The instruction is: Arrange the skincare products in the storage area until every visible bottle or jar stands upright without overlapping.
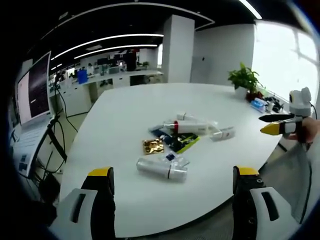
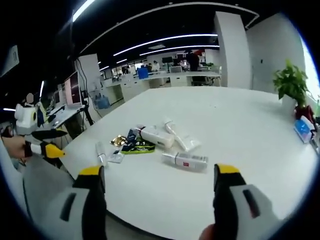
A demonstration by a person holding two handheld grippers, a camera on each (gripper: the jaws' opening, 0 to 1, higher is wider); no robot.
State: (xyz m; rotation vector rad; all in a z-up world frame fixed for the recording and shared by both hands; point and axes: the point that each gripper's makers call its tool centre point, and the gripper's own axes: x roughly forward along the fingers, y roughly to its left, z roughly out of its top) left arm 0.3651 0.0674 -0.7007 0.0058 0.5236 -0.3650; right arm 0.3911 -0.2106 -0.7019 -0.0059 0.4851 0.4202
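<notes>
Skincare items lie in a loose cluster on the white table. In the left gripper view, a pale bottle lies on its side nearest me, with a white tube with a red cap, a gold packet and a dark sachet behind it. My left gripper is open, short of the bottle. In the right gripper view, a white bottle and a red-labelled tube lie flat. My right gripper is open, short of them. The left gripper hovers off the table's left edge.
A potted plant and a blue box stand at the table's far side, also plant and box. A monitor stands left of the table. Office desks fill the background. The right gripper hangs past the table's right edge.
</notes>
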